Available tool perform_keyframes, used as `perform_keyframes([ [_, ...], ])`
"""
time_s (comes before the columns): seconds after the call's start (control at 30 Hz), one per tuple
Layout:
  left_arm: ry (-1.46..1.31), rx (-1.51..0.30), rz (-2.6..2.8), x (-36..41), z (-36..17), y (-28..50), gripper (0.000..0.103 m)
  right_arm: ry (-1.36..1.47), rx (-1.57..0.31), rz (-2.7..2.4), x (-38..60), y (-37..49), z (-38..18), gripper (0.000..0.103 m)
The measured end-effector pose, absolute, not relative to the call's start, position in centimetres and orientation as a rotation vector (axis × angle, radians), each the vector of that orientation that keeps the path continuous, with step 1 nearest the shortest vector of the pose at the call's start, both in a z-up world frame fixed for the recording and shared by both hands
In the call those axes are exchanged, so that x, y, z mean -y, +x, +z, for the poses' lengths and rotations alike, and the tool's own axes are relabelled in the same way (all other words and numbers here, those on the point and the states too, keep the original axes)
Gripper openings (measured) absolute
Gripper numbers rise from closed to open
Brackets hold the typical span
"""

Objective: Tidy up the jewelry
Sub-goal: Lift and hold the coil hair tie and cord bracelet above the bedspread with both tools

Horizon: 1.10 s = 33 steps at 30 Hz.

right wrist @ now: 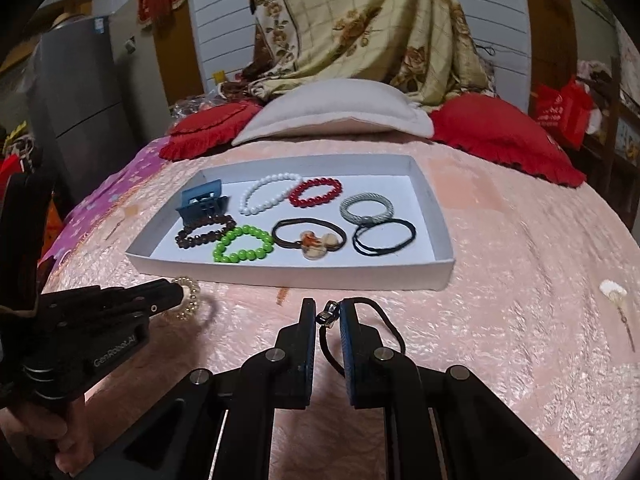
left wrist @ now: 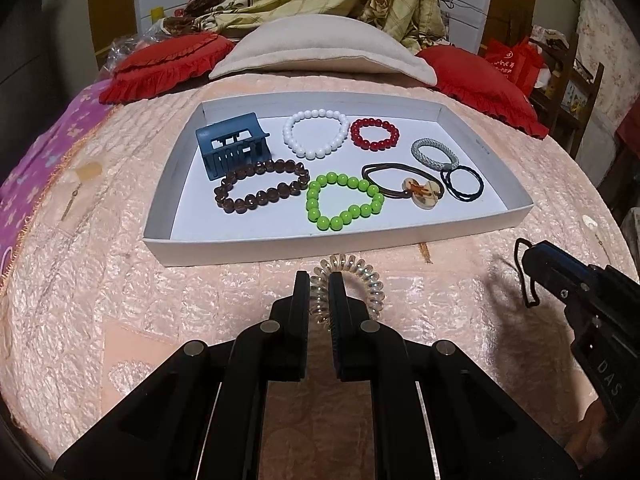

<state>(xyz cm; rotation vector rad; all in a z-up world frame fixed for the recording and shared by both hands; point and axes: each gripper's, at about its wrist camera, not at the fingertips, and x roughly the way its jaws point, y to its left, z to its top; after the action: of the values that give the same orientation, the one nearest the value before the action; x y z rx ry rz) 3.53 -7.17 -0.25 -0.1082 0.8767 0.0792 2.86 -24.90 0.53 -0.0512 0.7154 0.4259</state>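
Tray (left wrist: 280,246) time comes next, I think. The left gripper (left wrist: 319,280) pinches the clear coil tie (left wrist: 360,280) and the right gripper (right wrist: 327,308) pinches a black hair tie (right wrist: 390,326), both just before the tray. Lift high over the wall, then drop each in a bare spot.

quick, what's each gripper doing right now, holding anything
left gripper: closed on the clear spiral hair tie
right gripper: closed on a thin black hair tie
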Motion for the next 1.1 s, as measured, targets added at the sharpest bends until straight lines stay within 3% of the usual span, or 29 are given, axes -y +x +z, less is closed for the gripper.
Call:
perform_keyframes([
  [1.1, -0.110, -0.880, 0.109, 6.69, -0.49, 3.63, 0.008, -0.078, -0.692, 0.408, 24.07, 2.78, 0.71, 0.011],
])
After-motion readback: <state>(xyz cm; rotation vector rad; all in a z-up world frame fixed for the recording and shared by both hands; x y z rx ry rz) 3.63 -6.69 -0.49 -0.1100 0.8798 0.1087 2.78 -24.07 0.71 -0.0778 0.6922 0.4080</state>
